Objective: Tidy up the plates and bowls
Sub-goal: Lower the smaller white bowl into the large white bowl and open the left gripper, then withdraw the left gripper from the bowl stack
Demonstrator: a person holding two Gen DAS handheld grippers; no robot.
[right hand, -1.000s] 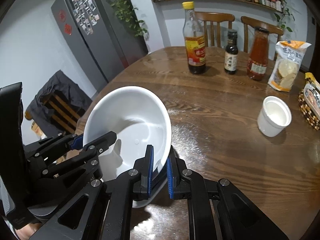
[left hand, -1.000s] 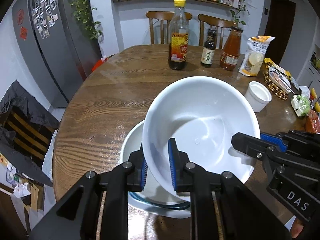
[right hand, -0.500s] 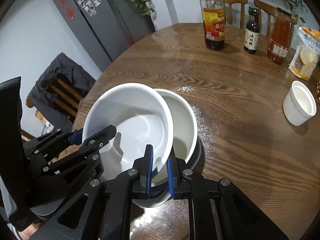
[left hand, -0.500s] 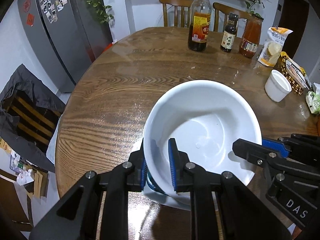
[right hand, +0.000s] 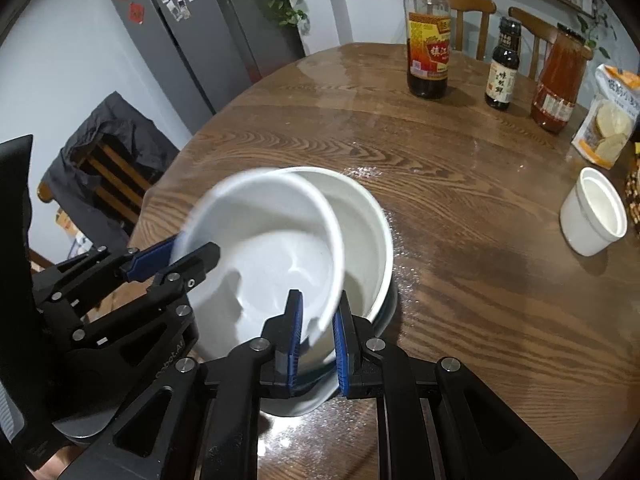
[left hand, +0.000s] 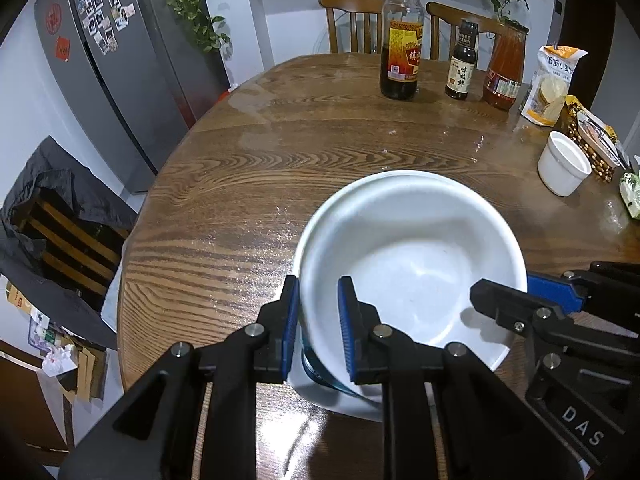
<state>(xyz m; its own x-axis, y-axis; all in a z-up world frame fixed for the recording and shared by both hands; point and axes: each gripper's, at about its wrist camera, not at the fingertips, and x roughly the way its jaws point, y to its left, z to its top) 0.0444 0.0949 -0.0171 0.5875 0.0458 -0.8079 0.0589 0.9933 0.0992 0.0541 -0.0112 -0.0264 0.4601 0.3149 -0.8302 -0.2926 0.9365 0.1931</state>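
upper bowl (right hand: 260,248) tilted, partly inside lower bowl (right hand: 360,240) on worktop (left hand: 240,184) | left hand-held gripper (left hand: 318,320) and right hand-held gripper (right hand: 316,332) each clamped on opposite rims | lower bowl lies directly beneath, offset toward right gripper

Home dining room: wooden table (left hand: 280,168), fridge (left hand: 132,60), sauce bottles (left hand: 401,32)

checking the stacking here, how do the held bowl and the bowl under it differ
The held bowl is tilted, gripped at opposite rim edges by the left gripper and right gripper; the lower bowl sits level on the table, ungripped. The held bowl overlaps the lower one off-centre, not nested. The lower bowl shows a dark band near its base; none shows on the held bowl. Both are white, round and empty.
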